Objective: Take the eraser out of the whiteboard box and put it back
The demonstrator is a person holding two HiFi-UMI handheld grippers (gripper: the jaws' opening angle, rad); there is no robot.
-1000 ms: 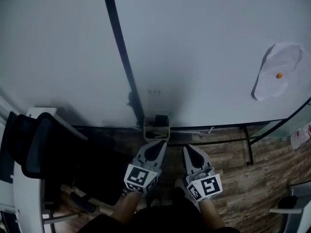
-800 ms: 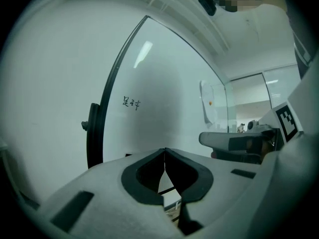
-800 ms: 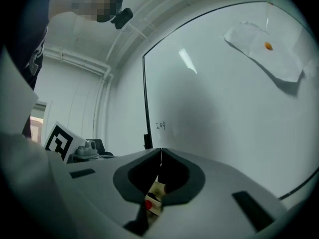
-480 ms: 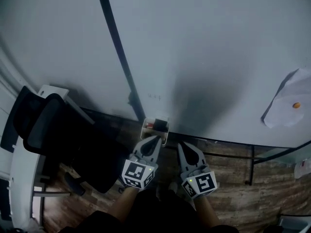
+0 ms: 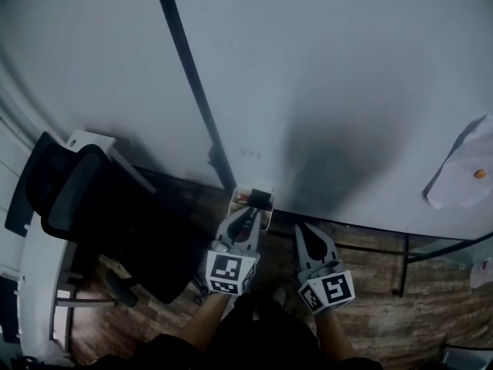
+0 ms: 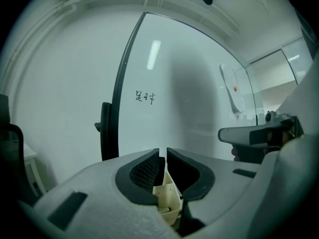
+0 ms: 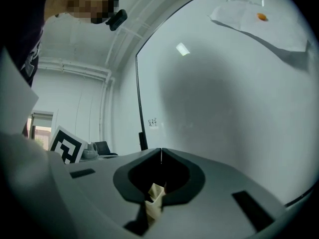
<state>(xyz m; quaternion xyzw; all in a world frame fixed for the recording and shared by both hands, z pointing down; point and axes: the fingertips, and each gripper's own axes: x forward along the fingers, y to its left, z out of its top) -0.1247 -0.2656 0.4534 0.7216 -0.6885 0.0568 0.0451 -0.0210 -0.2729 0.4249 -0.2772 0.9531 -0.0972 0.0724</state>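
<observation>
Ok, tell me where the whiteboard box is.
In the head view the box sits at the whiteboard's bottom edge, lower centre, just ahead of the left gripper.

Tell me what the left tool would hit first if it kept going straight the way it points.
Most likely the whiteboard box: the left tool has its tips at the box's near rim. Should it pass just over, the whiteboard behind comes next; depth is hard to judge.
</observation>
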